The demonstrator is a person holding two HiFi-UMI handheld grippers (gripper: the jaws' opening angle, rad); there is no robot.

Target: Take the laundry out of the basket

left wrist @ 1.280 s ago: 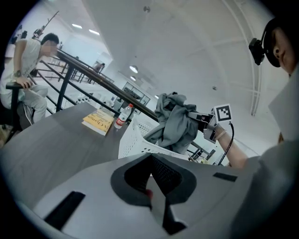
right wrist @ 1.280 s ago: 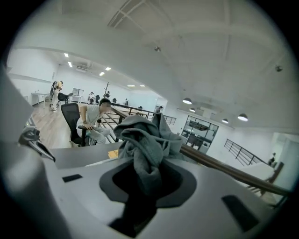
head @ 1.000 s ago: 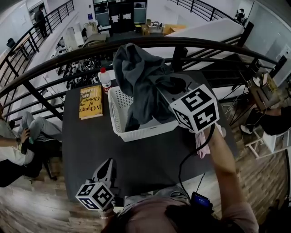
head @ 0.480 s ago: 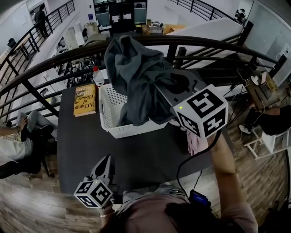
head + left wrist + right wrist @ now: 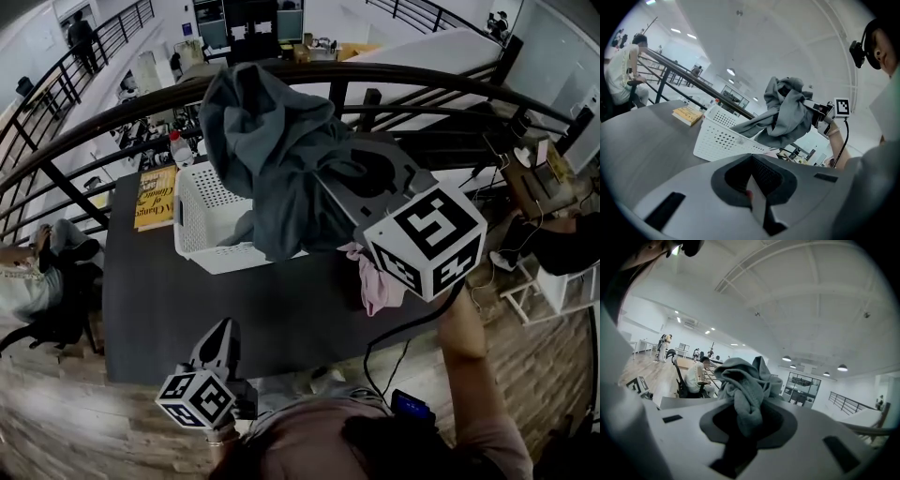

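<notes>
A white perforated basket (image 5: pixel 202 220) (image 5: pixel 719 138) stands on the dark table (image 5: pixel 281 319). My right gripper (image 5: pixel 330 180) (image 5: pixel 747 416) is shut on a bunched grey garment (image 5: pixel 272 150) (image 5: pixel 745 380), which it holds up above the basket's right end. The garment's lower end hangs down over the basket's near rim. In the left gripper view the grey garment (image 5: pixel 785 115) hangs from the right gripper (image 5: pixel 816 111), and one part trails into the basket. My left gripper (image 5: pixel 222 336) (image 5: pixel 752 157) is shut on nothing, at the table's near edge.
A pink cloth (image 5: pixel 375 281) lies on the table right of the basket. A yellow book (image 5: pixel 155 195) (image 5: pixel 687 115) and a bottle (image 5: pixel 178 148) sit left of and behind the basket. A dark railing (image 5: pixel 112 131) runs behind the table. A person (image 5: pixel 28 272) sits at left.
My right gripper has lifted the grey garment higher and drawn it toward me and rightward, so less of it lies in the basket. The left gripper has drawn back to the table's near edge.
</notes>
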